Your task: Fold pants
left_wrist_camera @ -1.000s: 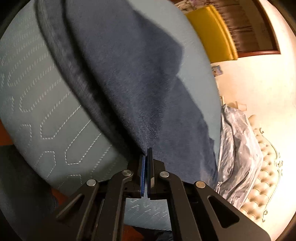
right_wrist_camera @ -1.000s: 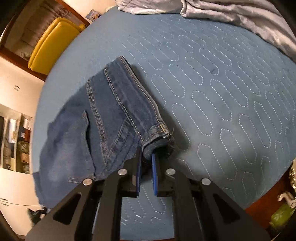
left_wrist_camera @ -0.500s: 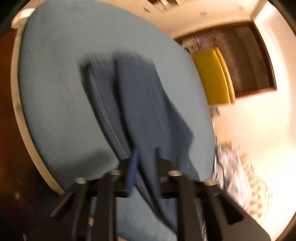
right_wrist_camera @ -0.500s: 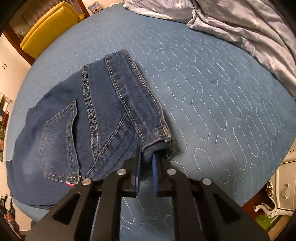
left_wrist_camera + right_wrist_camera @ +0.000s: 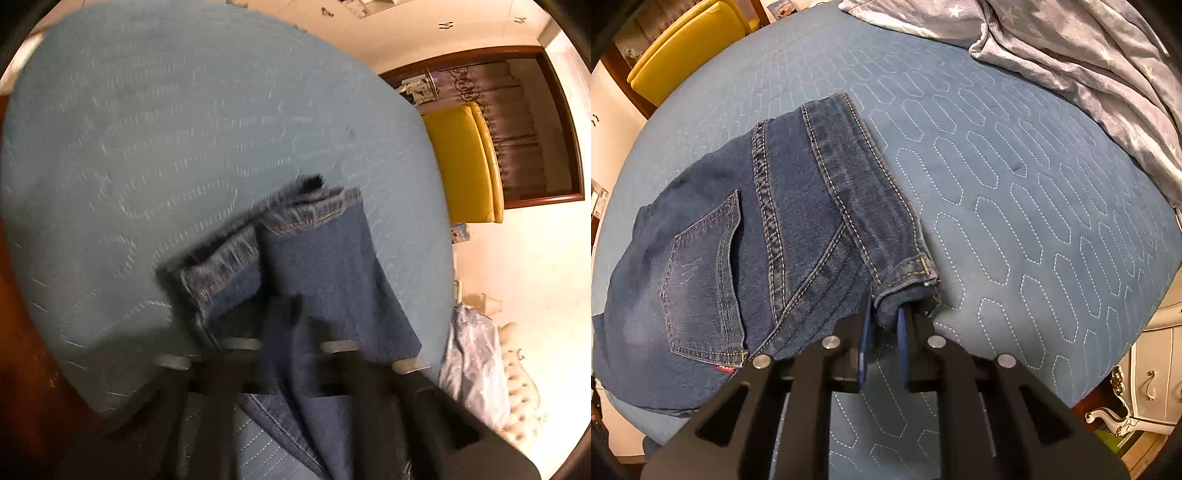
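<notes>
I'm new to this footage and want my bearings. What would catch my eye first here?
The dark blue jeans dominate, lying on the quilted blue bedspread with a back pocket facing up. The right tongs pinch the waistband corner at the bottom centre of the right view. In the blurred left view, the left tongs are shut on a trouser leg, its frayed hems draped ahead.

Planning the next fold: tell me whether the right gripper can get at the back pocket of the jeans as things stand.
Probably not right away. The right gripper is shut on the waistband corner of the jeans. The back pocket lies uncovered to its left, so the way looks free once it lets go.
</notes>
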Demonstrator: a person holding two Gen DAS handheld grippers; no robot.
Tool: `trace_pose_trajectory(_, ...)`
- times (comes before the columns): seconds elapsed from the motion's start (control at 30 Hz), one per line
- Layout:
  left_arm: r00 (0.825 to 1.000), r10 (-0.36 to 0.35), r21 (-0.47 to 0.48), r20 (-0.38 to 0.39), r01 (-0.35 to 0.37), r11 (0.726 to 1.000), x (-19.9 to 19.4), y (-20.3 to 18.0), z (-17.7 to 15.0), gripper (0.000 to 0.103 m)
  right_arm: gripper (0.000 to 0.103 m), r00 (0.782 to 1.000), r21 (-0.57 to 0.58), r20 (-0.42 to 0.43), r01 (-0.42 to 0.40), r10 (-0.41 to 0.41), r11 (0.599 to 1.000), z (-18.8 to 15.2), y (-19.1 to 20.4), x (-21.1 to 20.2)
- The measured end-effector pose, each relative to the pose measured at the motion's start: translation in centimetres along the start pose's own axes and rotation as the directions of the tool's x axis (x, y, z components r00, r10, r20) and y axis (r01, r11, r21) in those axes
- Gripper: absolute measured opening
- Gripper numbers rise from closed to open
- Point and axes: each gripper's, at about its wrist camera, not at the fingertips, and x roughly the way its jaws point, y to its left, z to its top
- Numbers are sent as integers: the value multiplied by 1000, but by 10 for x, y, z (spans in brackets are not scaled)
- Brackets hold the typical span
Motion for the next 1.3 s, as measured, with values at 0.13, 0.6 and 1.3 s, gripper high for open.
trace_pose_trajectory(0.13,995,-18,37,93,15,999,-45,-8,-26,0,13,1000,8,0,-18,18,1000,1,-4,2)
trace_pose_trajectory(0.6,1000,28,-11,11,-28,1000,-17,38,-16,2,20,999,28,16,-38,38,999,1,-12,-2)
trace_pose_trajectory(1.3,983,92,961,-161,135,242,158,-274,-316,38,53,965,-602,176,-49,192,797,63,192,-11)
